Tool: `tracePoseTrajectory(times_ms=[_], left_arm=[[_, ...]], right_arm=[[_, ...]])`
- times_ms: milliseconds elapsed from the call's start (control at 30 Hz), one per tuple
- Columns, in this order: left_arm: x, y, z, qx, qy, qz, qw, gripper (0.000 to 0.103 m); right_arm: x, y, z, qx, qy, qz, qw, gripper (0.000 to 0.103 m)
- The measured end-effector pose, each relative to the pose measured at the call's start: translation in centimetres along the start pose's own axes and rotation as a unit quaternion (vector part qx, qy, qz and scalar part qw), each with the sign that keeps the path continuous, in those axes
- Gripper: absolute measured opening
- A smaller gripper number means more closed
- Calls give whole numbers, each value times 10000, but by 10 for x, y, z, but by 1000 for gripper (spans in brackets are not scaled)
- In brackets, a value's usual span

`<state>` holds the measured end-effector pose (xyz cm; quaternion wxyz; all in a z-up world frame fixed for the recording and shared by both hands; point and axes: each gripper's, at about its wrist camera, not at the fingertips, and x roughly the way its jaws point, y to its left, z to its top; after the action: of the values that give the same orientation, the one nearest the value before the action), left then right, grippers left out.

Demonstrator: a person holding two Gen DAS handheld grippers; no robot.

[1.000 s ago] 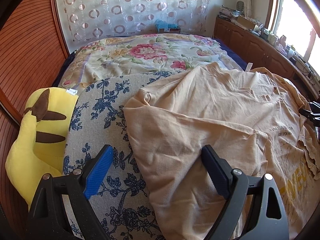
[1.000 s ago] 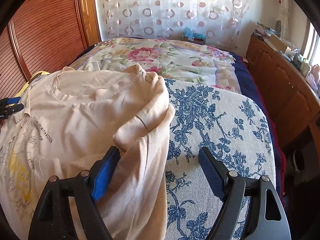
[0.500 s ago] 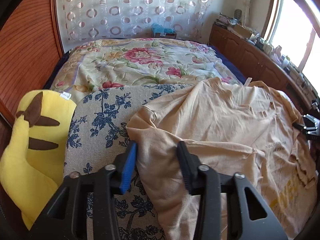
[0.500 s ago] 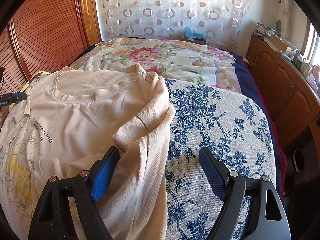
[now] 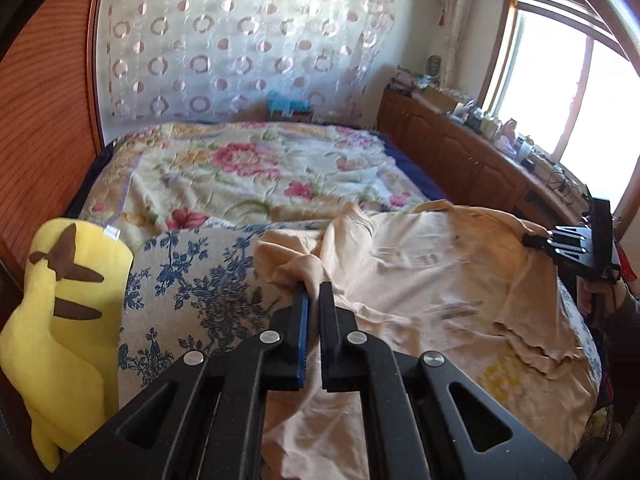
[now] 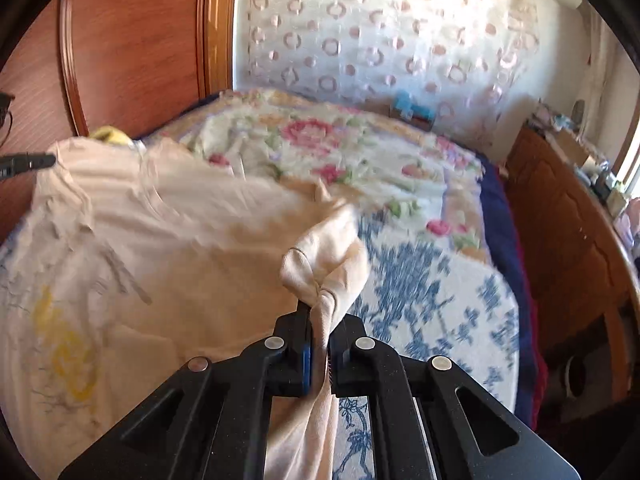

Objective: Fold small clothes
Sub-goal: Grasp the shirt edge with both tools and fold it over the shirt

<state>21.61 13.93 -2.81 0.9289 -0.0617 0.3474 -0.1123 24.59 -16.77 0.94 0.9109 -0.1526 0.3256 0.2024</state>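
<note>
My left gripper (image 5: 313, 292) pinches one edge of the beige shirt (image 5: 420, 276), my right gripper (image 6: 319, 312) clamps the opposite edge, so the shirt stretches between them over the floral board (image 5: 192, 280) ahead, ready for folding.

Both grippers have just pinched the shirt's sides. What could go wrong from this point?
1. The right gripper holds a thick bunched wad of the shirt, so layers may slip out or fold unevenly.
2. The left gripper pinches only a small ridge near its tips; a lift could pull it free.
3. The shirt is wrinkled with a ragged flap; folding now may lock creases in.
</note>
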Motion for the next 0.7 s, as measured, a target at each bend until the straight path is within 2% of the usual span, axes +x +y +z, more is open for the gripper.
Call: tracePoseTrajectory(times_ms=[167, 300, 500, 700], left_arm=[[-47, -25, -18, 145, -341, -127, 9992, 5], [-83, -34, -41, 204, -513, -123, 9984, 5], [-136, -34, -84, 142, -741, 106, 9971, 5], [-171, -34, -137, -158, -655, 69, 9977, 5]], right_arm=[[-58, -4, -13, 241, -512, 91, 9984, 6], [-101, -5, -45, 432, -774, 131, 9960, 5], [-150, -2, -103, 627, -887, 119, 9940, 5], [-207, 17, -159, 753, -769, 276, 9938, 5]])
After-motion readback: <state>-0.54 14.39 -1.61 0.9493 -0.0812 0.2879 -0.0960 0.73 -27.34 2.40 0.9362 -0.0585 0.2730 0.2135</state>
